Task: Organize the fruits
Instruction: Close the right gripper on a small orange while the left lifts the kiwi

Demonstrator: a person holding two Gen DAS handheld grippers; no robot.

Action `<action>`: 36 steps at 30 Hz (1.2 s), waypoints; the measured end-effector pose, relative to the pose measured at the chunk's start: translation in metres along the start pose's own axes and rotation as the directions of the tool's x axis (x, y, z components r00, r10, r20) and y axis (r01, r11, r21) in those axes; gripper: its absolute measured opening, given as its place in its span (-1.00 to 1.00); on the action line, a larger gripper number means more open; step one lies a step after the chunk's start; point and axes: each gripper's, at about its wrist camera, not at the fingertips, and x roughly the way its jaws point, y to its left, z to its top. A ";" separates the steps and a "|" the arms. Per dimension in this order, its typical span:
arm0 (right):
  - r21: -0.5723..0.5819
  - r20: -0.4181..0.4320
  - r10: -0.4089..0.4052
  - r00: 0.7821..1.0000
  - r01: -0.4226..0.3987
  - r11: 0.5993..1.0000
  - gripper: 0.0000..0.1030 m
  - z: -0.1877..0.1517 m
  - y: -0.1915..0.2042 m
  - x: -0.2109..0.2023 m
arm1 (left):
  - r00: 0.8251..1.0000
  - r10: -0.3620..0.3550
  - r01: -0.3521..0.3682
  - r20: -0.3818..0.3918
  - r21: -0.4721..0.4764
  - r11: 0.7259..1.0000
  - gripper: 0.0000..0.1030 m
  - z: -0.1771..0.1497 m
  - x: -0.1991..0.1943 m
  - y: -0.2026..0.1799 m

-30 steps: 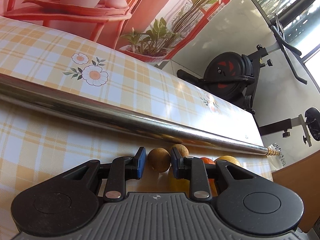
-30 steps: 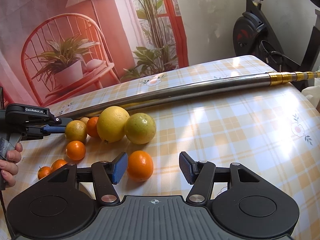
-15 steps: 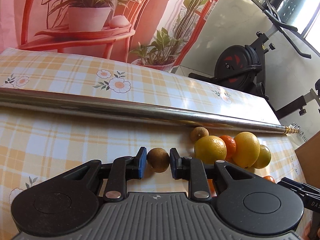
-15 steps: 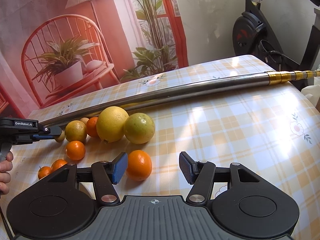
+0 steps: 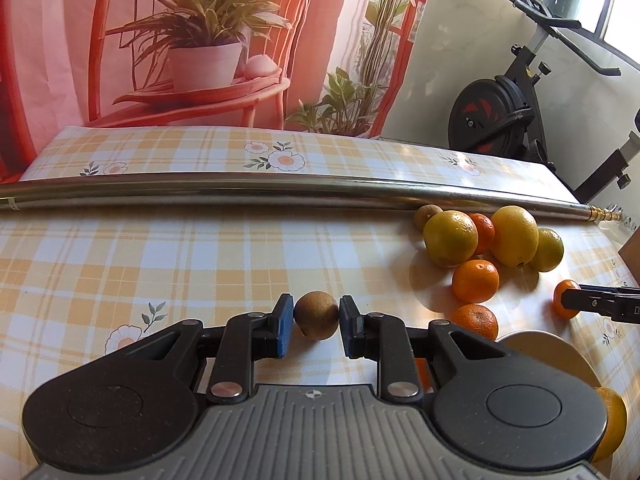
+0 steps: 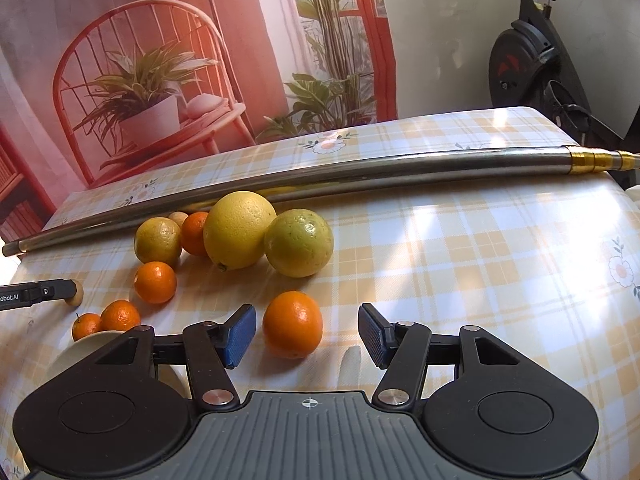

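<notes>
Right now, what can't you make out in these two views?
- Plate: left view, mostly behind the left gripper; right view, only a rim sliver shows.
- Orange by it: left view, cut by the gripper body.
- Brown fruit: right view, mostly hidden by the left gripper's finger.
- Second brown fruit: right view, behind the citrus.
- Pole: left view, its left end runs off the frame.

Checked-cloth table (image 6: 480, 264) bears a steel pole (image 6: 400, 166); citrus fruits (image 6: 236, 230); a plate (image 5: 548, 354).
</notes>
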 end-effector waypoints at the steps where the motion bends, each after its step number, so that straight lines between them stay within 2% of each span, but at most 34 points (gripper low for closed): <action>1: -0.006 -0.006 0.007 1.000 -0.007 1.000 -0.01 0.001 0.002 0.002 | 1.000 0.004 -0.004 0.002 0.006 1.000 -0.49 -0.002 -0.001 -0.002; 3: -0.014 -0.016 0.012 1.000 -0.012 1.000 -0.11 0.001 0.004 0.005 | 1.000 0.013 -0.013 0.006 0.017 1.000 -0.49 -0.007 -0.004 -0.005; 8: -0.002 -0.021 0.014 1.000 -0.014 1.000 -0.16 -0.001 0.004 0.006 | 1.000 0.021 -0.022 0.015 0.047 0.999 -0.49 -0.011 -0.004 -0.009; 25: 0.045 -0.017 0.030 0.999 -0.029 0.999 -0.37 -0.001 -0.003 0.013 | 1.000 0.014 -0.014 0.000 0.017 1.000 -0.49 -0.008 0.004 -0.012; 30: 0.045 -0.013 0.040 0.999 -0.039 0.998 -0.38 0.000 -0.001 0.011 | 1.000 0.002 -0.002 0.000 0.001 1.000 -0.49 -0.010 -0.005 -0.014; 34: 0.050 -0.002 0.063 0.998 -0.062 0.997 -0.40 -0.001 0.002 0.003 | 0.999 -0.010 0.010 0.030 0.016 1.000 -0.49 -0.014 -0.023 -0.021; 36: 0.055 0.006 0.074 0.997 -0.075 0.996 -0.50 -0.002 0.004 -0.002 | 0.999 -0.027 0.026 0.039 0.021 0.999 -0.49 -0.018 -0.033 -0.024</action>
